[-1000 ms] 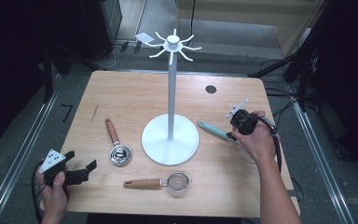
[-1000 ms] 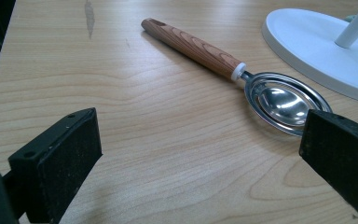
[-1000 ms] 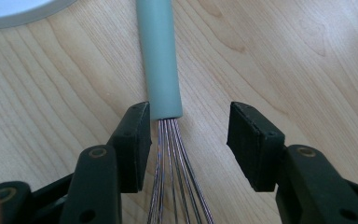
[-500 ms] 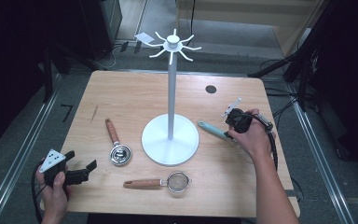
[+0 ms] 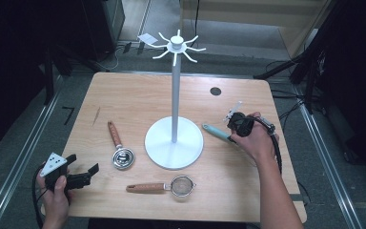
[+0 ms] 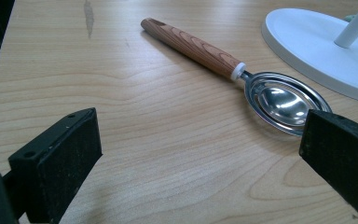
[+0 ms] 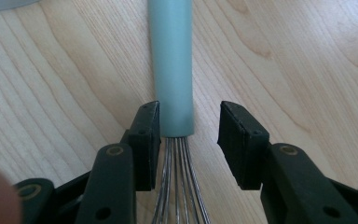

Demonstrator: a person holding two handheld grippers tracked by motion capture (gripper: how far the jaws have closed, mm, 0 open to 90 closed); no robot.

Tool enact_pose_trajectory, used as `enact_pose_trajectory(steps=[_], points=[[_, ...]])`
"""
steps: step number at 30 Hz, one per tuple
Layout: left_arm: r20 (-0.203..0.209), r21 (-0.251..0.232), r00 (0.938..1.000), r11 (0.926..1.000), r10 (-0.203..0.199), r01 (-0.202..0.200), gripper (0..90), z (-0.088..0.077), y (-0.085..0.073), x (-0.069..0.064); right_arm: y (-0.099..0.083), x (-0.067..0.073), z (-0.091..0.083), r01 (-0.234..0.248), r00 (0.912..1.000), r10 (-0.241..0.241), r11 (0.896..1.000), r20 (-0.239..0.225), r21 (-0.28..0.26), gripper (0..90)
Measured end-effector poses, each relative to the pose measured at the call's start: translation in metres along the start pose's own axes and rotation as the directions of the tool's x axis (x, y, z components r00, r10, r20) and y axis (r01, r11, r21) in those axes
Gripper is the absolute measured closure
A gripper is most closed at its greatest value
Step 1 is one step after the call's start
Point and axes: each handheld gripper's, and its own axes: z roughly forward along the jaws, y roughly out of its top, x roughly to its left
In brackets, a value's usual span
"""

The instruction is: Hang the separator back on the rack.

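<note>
A whisk with a teal handle (image 5: 214, 132) lies on the wooden table (image 5: 138, 102), right of the white stand. My right gripper (image 5: 237, 126) is low over it. In the right gripper view its jaws straddle the handle's (image 7: 171, 65) lower end, where the wires (image 7: 177, 186) begin. The left jaw touches the handle and a gap remains at the right jaw, so my right gripper (image 7: 189, 123) is open. My left gripper (image 5: 83, 165) rests open at the table's front left corner, holding nothing. In the left gripper view my left gripper (image 6: 200, 140) faces a metal scoop (image 6: 279, 100).
A tall white stand (image 5: 174, 140) with hooks on top (image 5: 177, 46) occupies the table's middle; its base (image 6: 317, 46) is near the scoop (image 5: 119, 148). A small strainer with a wooden handle (image 5: 181, 185) lies near the front edge. A dark round hole (image 5: 215, 90) marks the far right.
The right hand has shifted slightly left along the whisk, toward its handle. The left gripper and the other utensils have stayed put.
</note>
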Motion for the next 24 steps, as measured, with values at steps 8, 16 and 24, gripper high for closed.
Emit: enact_pose_trajectory(steps=[8, 16, 24], points=[[0.001, 0.001, 1.0000, 1.0000, 0.000, 0.000, 0.0, 0.000, 0.000, 0.001, 0.011, 0.007, 0.013, 0.026, 0.9992, -0.024, 0.998, -0.034, 0.061, 68.5], [0.000, 0.003, 1.0000, 1.0000, -0.003, 0.003, 0.0, 0.001, 0.000, 0.001, 0.016, 0.007, 0.020, 0.025, 0.9986, -0.020, 0.995, -0.050, 0.099, 68.7], [-0.010, 0.010, 1.0000, 1.0000, -0.001, 0.001, 0.0, 0.001, 0.000, 0.000, 0.022, 0.013, 0.025, 0.043, 0.9982, -0.038, 0.993, -0.046, 0.107, 69.0]])
